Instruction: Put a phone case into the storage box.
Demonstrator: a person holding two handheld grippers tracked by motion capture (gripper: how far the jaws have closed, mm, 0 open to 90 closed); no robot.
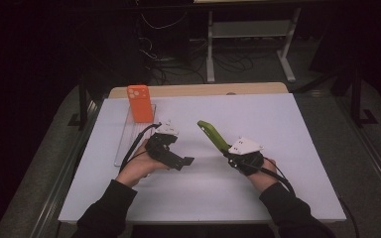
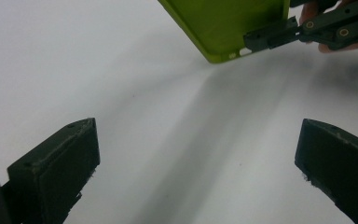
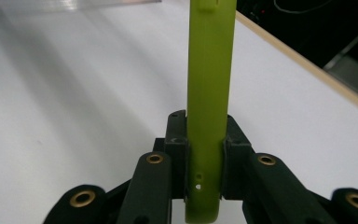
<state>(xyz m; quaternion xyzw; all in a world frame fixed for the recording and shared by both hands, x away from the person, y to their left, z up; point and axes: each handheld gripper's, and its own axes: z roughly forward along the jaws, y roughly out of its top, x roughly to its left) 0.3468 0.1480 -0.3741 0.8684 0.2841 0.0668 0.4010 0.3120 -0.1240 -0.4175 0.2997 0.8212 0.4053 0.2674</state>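
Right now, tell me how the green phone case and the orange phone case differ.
The green phone case is clamped edge-on in the right tool and held tilted above the table; the orange phone case stands upright at the far end of the clear tray, touched by neither tool. The green one is lime, the orange one bright orange. Both are slim phone cases of about the same size.

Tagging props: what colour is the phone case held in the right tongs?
Lime green phone case, clearest in the right gripper view.
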